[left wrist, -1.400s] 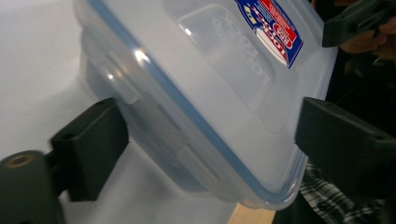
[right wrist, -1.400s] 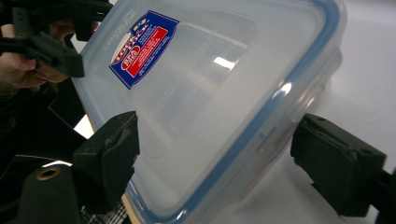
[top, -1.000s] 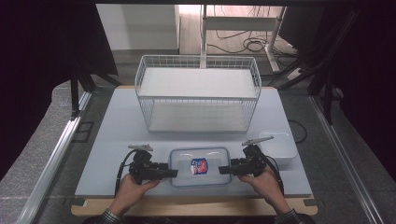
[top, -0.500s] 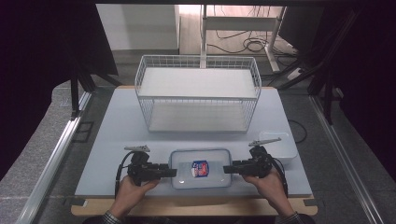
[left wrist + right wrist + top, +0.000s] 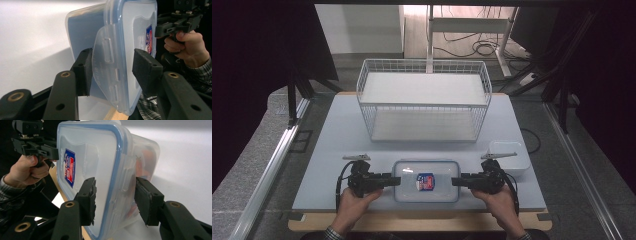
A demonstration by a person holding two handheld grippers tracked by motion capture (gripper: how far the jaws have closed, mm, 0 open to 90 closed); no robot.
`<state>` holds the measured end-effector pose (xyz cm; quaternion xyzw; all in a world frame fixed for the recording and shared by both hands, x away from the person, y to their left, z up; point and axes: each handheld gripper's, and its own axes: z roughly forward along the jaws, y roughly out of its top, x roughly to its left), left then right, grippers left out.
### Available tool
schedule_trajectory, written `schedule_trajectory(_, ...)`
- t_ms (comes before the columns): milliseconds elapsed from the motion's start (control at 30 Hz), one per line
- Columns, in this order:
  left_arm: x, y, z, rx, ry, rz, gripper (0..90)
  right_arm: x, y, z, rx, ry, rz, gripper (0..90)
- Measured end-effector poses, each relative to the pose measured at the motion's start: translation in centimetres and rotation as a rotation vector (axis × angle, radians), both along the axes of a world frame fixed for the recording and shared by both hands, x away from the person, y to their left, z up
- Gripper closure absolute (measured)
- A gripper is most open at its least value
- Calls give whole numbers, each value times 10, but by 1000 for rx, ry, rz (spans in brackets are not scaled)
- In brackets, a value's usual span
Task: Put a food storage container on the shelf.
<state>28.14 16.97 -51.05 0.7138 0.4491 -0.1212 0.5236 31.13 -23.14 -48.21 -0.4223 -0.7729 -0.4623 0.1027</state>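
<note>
From above: finds a lidded clear container (image 5: 427,181) flat on the tabletop (image 5: 337,140) near the front edge, long axis left to right, well short of the wire basket (image 5: 424,100) and just left of a small white tub (image 5: 510,156). Puts the left tool (image 5: 395,180) at the container's left short end and the right tool (image 5: 456,181) at its right short end, both level, pointing inward at each other along that long axis. Leaves each hand equally near its own end, the left hand (image 5: 354,202) and right hand (image 5: 493,200) low behind the tools, wrists straight.

Along the left tool (image 5: 111,71): shows the container (image 5: 135,30) straight ahead, end-on, with its latch flap (image 5: 106,57) between the jaws. Has just been closing, yet is spread for now: one pad right beside the base side, the other with a clear gap to the lid. Catches the right tool (image 5: 172,25) and its hand (image 5: 186,47) beyond the far end.

Along the right tool (image 5: 115,197): again meets the container (image 5: 92,160) end-on between the jaws, label (image 5: 69,167) on the lid. Has likewise just been closing, with one pad close against the lid and the other a little off the base, so not yet pinching. Shows the left tool (image 5: 37,147) facing in from the far end.

Judging from this: likely a two-ended pinch and level lift, needing both to close evenly.
</note>
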Motion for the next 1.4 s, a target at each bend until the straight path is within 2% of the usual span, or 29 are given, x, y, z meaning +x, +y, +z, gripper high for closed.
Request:
schedule_trajectory(167,-2,2,7,38,-37,12,517,-5,6,2,-19,-78,0,536)
schedule_trajectory(400,-4,5,16,42,-69,21,517,-5,9,6,2,-102,1,538)
schedule_trajectory(500,-2,6,26,48,-100,22,517,-4,10,15,8,-129,2,537)
schedule_trajectory(1000,14,11,61,55,-173,33,516,13,17,50,18,-206,1,537)
schedule_trajectory(1300,35,11,91,48,-222,37,514,30,17,81,19,-254,-16,536)
schedule_trajectory(1333,35,11,91,48,-222,37,513,30,17,81,19,-254,-16,536)
schedule_trajectory(1400,42,12,101,46,-230,37,513,35,18,91,21,-273,-21,537)
